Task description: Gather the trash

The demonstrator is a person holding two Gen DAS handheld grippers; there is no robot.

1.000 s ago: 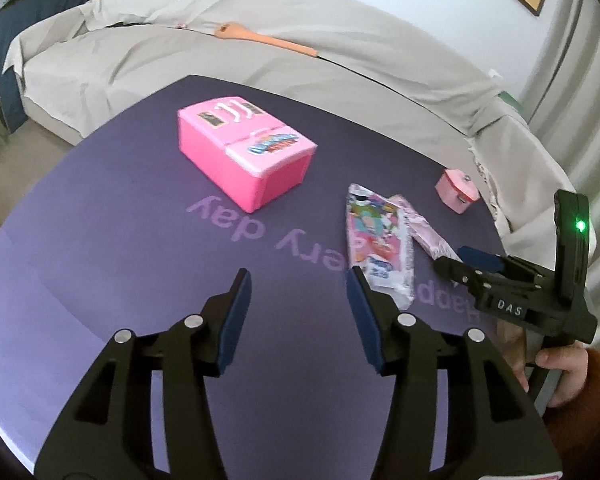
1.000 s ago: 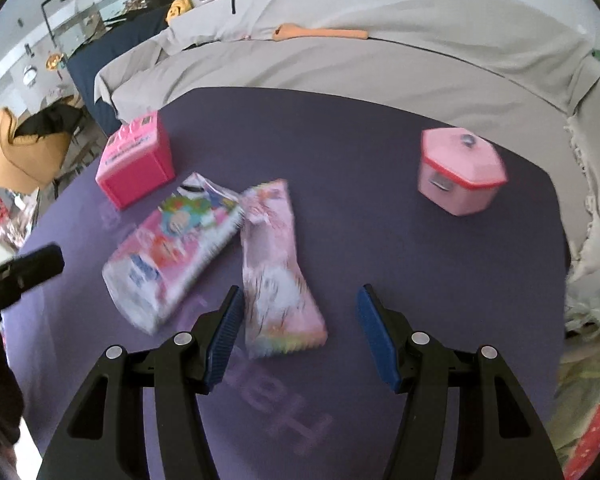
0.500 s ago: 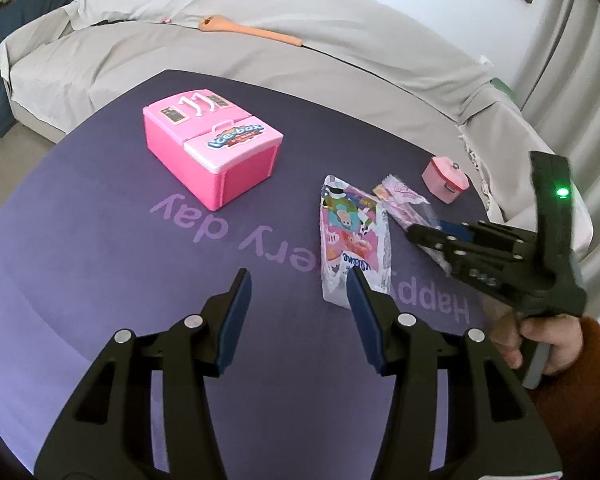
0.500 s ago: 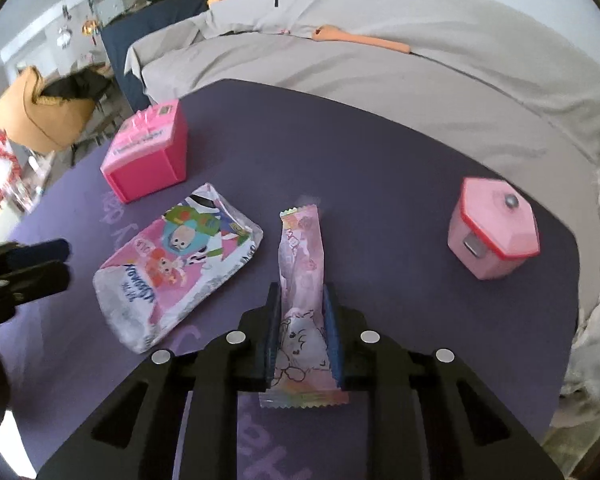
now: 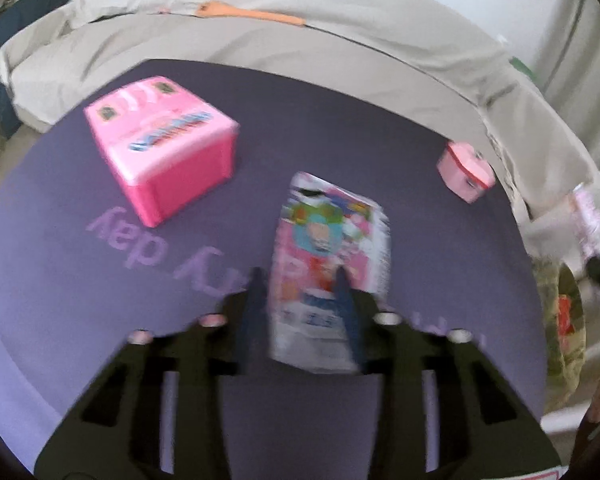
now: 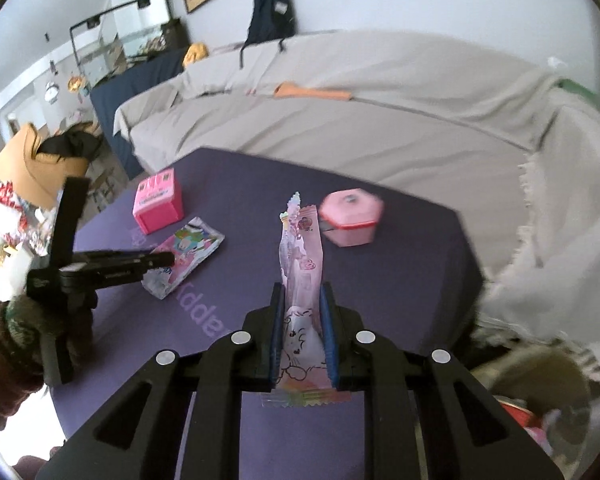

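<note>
Wrappers are the trash, and there are two of them. One is a long pink wrapper point(image 6: 302, 280). It stands up off the purple surface point(image 6: 400, 248), pinched tight between the jaws of the right gripper point(image 6: 302, 332). Its zigzag end hangs out at the near side of the jaws, and the rest points up and away.

The other is a wide pink pack point(image 5: 328, 264) with cartoon pictures on it. It lies flat on the surface point(image 5: 100, 300), a little right of the middle. The jaws of the left gripper point(image 5: 300, 304) have just been closing, and the near end of the pack is between them. The picture is blurry, but the jaws seem to squeeze its two sides. In the right view the left gripper point(image 6: 156, 262) reaches over the near end of this pack point(image 6: 188, 254), held by a hand in a knit glove point(image 6: 32, 320).

A pink box point(image 5: 164, 144) sits on the far left of the surface. A small pink tin point(image 5: 466, 170) with a red rim sits on the far right, well apart from the pack. Pale words are printed on the surface. Behind it is a long sofa under a grey sheet point(image 6: 380, 112), with an orange thing point(image 6: 312, 91) lying on it.
</note>
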